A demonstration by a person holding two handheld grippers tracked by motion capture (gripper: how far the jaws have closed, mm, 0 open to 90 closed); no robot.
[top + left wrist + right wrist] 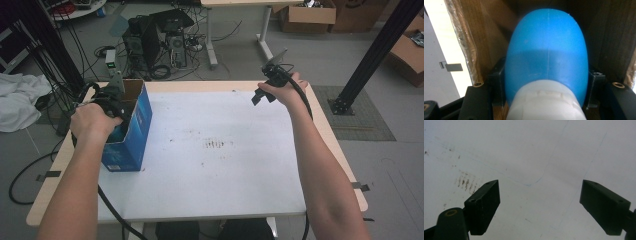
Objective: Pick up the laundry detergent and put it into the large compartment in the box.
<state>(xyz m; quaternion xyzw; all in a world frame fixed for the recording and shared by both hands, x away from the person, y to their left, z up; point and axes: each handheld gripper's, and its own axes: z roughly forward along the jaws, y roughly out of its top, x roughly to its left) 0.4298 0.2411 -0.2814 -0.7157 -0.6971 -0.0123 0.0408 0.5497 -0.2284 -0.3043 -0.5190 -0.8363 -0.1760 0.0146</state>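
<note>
The left gripper (546,100) is clamped on a blue plastic bottle (546,57) inside the tall blue cardboard box (135,125), while the right gripper (540,205) hangs wide open.

Blue box (131,131) sole obstacle, at table (225,170) left edge; surface right of box open, passable.
</note>
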